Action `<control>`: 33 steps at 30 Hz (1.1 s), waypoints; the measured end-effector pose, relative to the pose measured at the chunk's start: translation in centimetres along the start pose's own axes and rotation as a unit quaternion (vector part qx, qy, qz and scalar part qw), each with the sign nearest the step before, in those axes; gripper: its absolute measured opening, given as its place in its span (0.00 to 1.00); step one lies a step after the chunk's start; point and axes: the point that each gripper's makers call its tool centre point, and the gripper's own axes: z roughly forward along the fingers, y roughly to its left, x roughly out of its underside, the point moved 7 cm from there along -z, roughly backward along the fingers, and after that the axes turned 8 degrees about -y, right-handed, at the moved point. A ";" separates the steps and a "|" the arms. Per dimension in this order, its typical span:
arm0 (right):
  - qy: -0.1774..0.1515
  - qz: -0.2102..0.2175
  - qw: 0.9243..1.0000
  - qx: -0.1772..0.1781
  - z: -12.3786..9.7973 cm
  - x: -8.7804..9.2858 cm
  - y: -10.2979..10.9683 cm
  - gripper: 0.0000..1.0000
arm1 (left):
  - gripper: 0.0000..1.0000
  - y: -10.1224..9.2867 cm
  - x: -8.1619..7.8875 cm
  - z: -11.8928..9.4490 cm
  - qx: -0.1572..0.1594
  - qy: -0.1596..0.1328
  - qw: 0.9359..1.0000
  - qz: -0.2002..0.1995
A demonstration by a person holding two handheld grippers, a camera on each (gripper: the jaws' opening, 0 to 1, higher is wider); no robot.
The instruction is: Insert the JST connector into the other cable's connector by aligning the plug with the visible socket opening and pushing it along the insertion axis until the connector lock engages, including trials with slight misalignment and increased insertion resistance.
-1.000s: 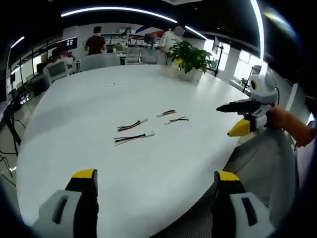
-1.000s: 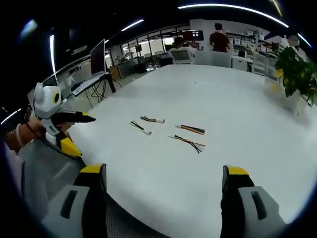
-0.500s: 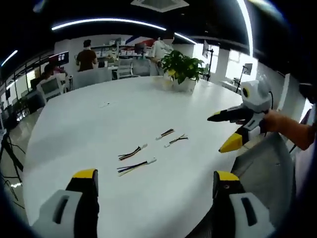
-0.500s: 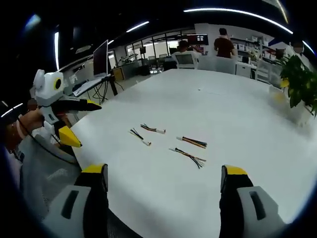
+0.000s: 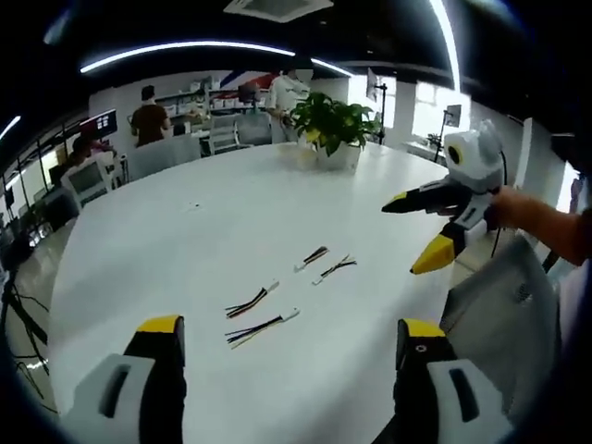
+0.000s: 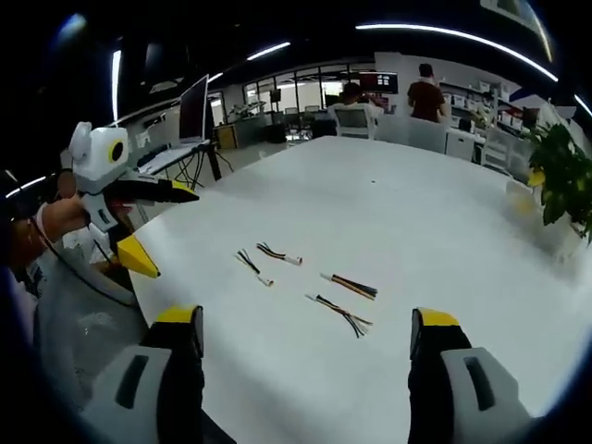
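With both the left gripper (image 5: 287, 370) and right gripper (image 6: 305, 361) wide open and empty, we should descend toward the four short multicoloured wire leads with white connectors (image 5: 277, 296) at twelve o'clock on the round white table (image 5: 166, 231), choosing a mating pair.

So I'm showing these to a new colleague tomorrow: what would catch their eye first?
Probably the big white table with four short wire cables lying loose near its close edge, such as the cable nearest the left gripper. Next, the right gripper held above the table's edge, yellow-tipped jaws apart. A potted plant stands at the far side.
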 end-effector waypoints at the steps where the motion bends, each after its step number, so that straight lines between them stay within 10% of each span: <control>1: -0.001 -0.002 1.000 0.000 0.1 -0.1 -0.1 0.91 | 0.93 0.1 -0.1 0.1 -0.001 -0.001 1.000 0.001; 33: -0.039 0.026 0.998 -0.040 2.1 -2.3 -2.2 0.79 | 0.84 2.5 -1.6 2.3 -0.003 -0.041 0.999 -0.032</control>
